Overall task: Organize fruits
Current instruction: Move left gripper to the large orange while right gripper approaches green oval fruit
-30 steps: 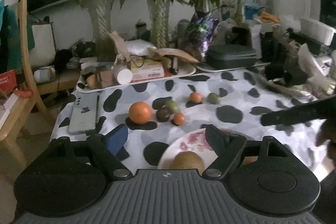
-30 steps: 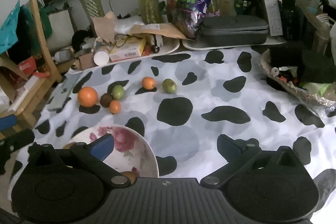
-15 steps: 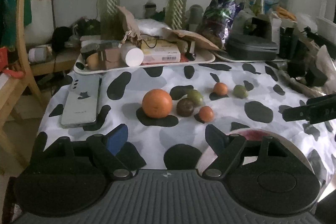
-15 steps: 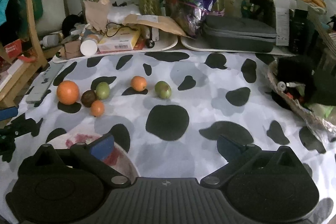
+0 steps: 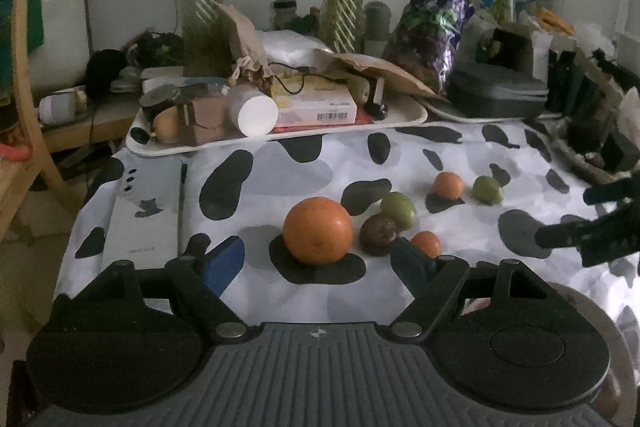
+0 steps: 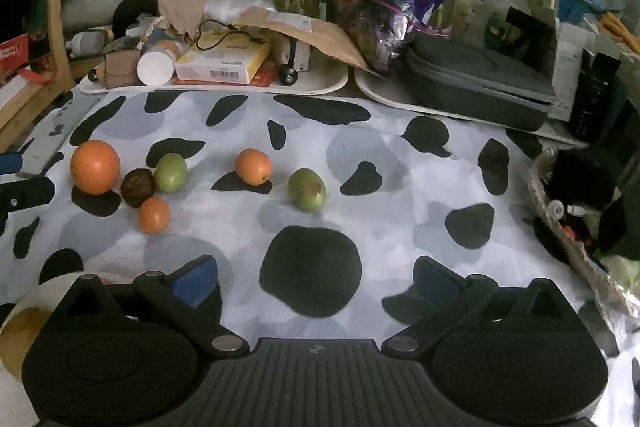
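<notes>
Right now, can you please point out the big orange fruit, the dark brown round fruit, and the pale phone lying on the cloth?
Big round orange fruit (image 5: 318, 230), left wrist view, middle of its front.
Dark brown round fruit (image 5: 378, 234), left wrist view, its centre.
Pale flat phone (image 5: 146, 207), left wrist view, middle of its back.

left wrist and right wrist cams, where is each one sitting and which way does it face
Left wrist: low over the table's near left edge, looking over the big orange toward the tray; its own open left gripper shows, with the right gripper's fingers at the right edge.
Right wrist: further right, looking across the cloth; its own open right gripper shows.
Shared: the same six fruits.
</notes>
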### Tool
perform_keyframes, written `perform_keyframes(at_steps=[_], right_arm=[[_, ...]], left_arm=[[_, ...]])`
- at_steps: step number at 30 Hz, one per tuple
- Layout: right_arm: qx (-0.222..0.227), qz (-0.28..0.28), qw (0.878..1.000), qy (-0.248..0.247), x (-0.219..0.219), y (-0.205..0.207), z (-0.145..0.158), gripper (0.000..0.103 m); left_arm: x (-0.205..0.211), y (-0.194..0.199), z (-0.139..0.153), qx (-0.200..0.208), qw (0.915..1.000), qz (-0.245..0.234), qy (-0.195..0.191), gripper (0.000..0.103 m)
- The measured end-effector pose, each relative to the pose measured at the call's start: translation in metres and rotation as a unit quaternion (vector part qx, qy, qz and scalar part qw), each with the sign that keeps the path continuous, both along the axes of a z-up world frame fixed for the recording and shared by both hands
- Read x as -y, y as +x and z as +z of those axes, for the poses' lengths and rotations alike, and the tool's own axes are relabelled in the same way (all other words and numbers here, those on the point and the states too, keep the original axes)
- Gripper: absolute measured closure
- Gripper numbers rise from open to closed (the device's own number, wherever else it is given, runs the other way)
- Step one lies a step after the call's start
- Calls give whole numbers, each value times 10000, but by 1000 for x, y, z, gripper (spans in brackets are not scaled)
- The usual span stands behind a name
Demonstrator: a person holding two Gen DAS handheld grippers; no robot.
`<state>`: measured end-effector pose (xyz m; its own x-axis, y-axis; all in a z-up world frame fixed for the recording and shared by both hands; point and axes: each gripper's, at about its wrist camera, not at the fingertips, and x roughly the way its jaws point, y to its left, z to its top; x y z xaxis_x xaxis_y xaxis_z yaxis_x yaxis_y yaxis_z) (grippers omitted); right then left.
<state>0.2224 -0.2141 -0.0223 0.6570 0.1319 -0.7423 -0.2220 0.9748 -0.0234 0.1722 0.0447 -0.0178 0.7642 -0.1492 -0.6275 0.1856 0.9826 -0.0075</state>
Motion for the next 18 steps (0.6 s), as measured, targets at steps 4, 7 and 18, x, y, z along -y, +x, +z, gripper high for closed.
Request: perform_keyframes(at_steps=[4,7,18], right_arm=[[52,146,9998,159,-1,16,-4,0],[104,304,9992,236,-1,28,-10,0],[174,447,9964,706,7,62,-29,27]], left_arm=[[-1,13,-7,-106,9999,-48,14,24],[-2,21,-9,-117,9999,-72,-35,24],[2,43,-13,-185,9996,-216,-60,27]])
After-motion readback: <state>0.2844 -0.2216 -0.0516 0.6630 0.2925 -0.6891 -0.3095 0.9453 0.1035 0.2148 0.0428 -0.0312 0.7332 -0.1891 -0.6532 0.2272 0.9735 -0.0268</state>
